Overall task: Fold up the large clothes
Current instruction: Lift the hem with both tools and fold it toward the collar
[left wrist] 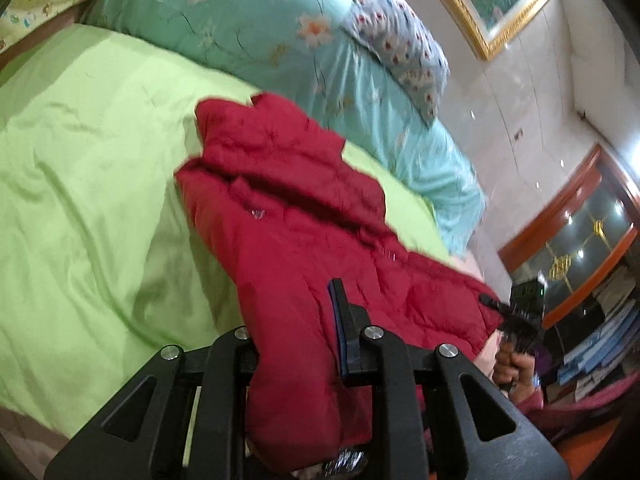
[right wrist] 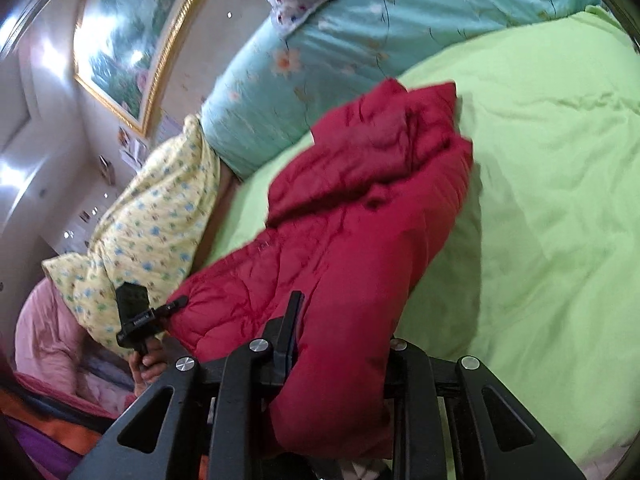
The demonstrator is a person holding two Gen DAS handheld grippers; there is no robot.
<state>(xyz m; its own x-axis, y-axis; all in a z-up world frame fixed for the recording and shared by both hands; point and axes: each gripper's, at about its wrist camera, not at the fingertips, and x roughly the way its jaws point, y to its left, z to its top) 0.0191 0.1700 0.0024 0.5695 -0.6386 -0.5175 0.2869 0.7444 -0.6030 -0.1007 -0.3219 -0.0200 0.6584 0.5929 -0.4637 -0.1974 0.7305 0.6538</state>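
Left wrist view: the puffy quilted crimson down jacket (left wrist: 296,216) runs from the lower middle of the frame up toward its centre, long axis away from the claw; the left gripper (left wrist: 296,344) is clamped on its near hem; the right gripper (right wrist: 340,344) likewise pinches it; beneath lies a smooth lime-green bedsheet (left wrist: 88,184).
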